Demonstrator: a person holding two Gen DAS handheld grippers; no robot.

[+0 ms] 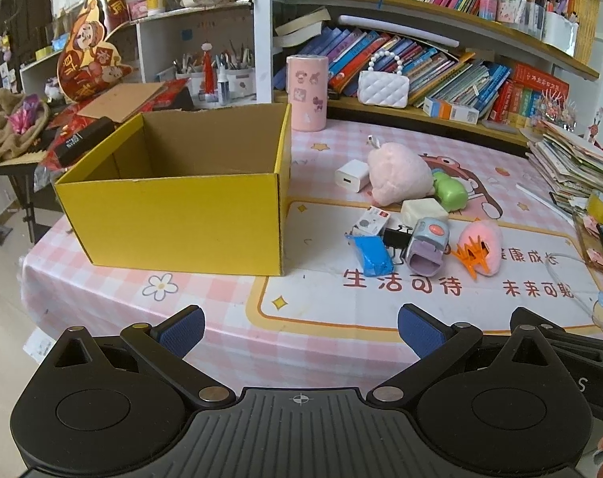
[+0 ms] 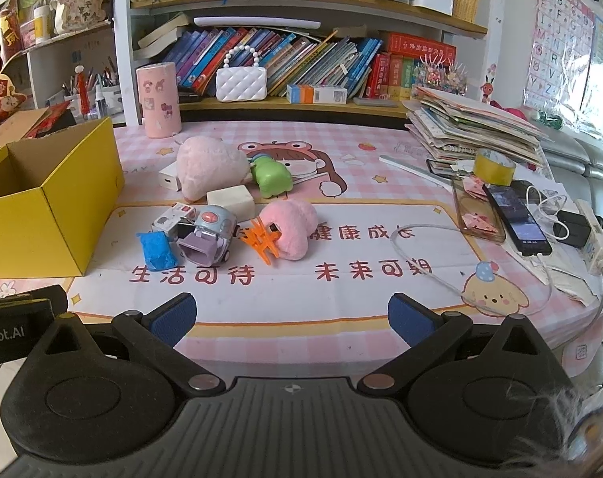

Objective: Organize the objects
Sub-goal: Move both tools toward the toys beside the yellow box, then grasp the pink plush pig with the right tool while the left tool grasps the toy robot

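Both claws hang spread and empty over the near edge of the bench [image 2: 341, 310]. The toy pile, around the grey toy car [image 2: 210, 235], lies far ahead of the right claw [image 2: 291, 318]; the yellow box [image 1: 174, 215] sits far-left of the left claw [image 1: 301, 324].

Home, child's study room: crammed bookshelves [image 2: 301, 59], pink cartoon cloth on table [image 2: 381, 207], alphabet poster [image 2: 560, 36], plush toys [image 2: 210, 167].

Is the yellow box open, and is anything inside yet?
Open-topped yellow box: bare brown inner walls show. Its floor is mostly hidden, so empty cannot be confirmed.
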